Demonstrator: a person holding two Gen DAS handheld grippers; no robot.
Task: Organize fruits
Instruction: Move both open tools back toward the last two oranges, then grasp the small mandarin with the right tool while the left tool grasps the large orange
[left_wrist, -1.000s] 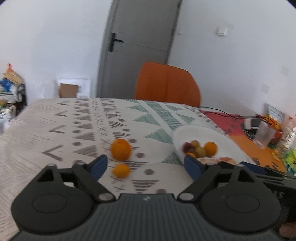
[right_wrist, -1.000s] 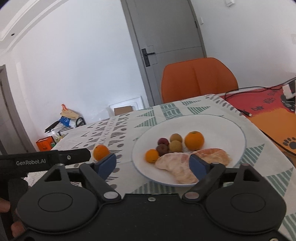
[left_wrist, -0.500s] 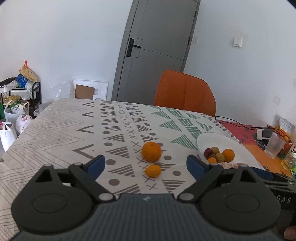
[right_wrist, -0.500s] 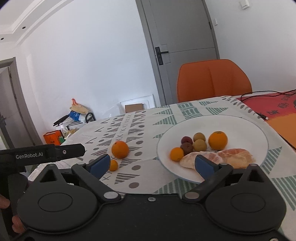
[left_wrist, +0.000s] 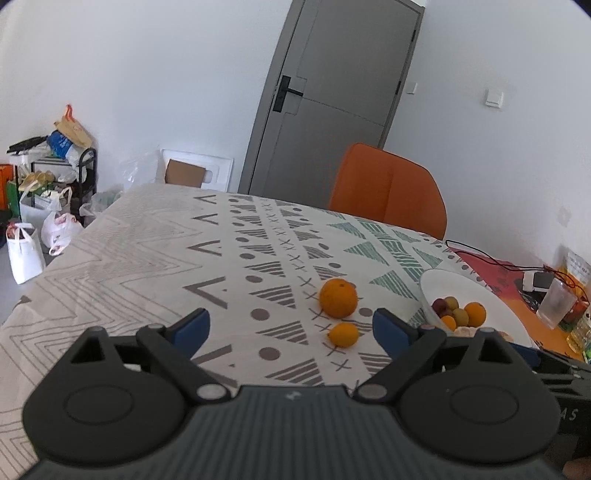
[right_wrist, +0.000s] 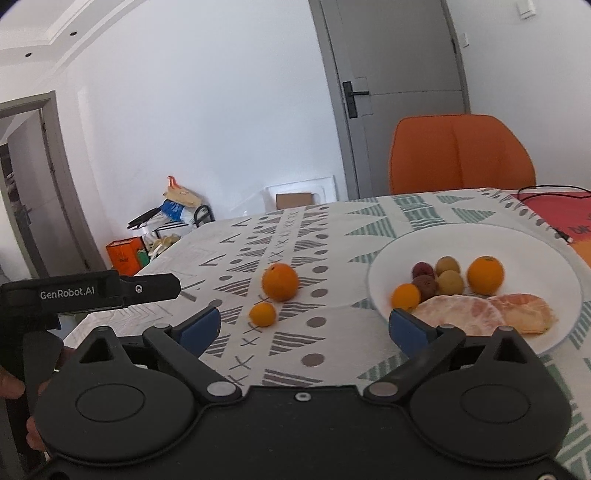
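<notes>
Fruits are split between two places: most are gathered on the white plate (right_wrist: 476, 236) at the right of the patterned surface (left_wrist: 155, 251), while a large orange (left_wrist: 338, 297) and a small orange (left_wrist: 343, 334) lie loose on the cloth, just beside each other and apart from the plate's rim. On the plate a cluster is seen: an orange (right_wrist: 485, 274), a smaller orange (right_wrist: 405, 296), two yellowish round fruits, two dark red ones, and peeled citrus segments (right_wrist: 484, 314) at the near edge.

The left gripper (left_wrist: 290, 326) is held low over the surface with its fingers (left_wrist: 192, 326) spread wide and nothing between them; the two loose oranges are framed just ahead of the gap, which suggests that they are being lined up for a pick. The right gripper (right_wrist: 306, 328) is likewise held with fingers wide apart and empty, near the plate's near edge, probably kept ready beside the collecting place. The wide spread is judged suited to the larger orange.
</notes>
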